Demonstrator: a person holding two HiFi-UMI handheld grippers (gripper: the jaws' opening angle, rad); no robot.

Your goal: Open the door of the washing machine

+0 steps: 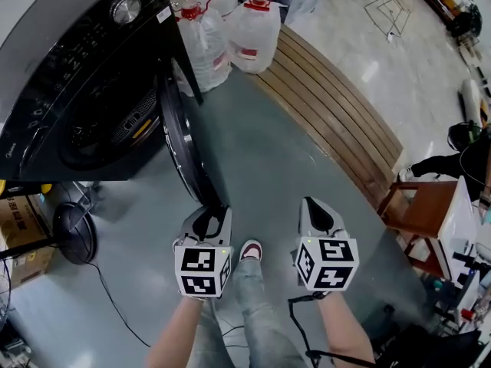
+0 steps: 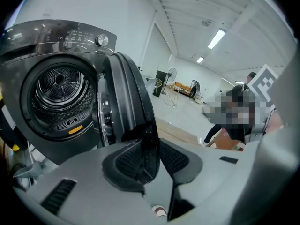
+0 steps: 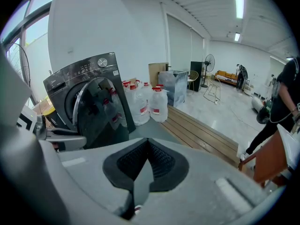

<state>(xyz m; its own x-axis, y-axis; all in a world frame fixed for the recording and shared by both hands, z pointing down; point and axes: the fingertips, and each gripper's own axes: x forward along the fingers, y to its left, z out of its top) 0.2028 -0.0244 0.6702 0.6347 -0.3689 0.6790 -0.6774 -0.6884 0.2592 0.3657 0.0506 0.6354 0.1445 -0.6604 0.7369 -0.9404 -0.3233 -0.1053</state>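
The left tool (image 1: 209, 218) pinches the washing machine door (image 1: 181, 138) by its edge; the right tool (image 1: 316, 210) is closed, empty. Pulling off the hinge's arc could slip that pinch.

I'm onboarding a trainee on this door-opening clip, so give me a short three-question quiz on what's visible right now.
1. Which gripper has the edge of the washing machine door between its jaws?
2. True or false: the door is shut.
3. What stands beside the machine? A. water jugs B. laundry baskets C. paint cans
Key: 1, the left gripper; 2, false, it stands wide open; 3, A.
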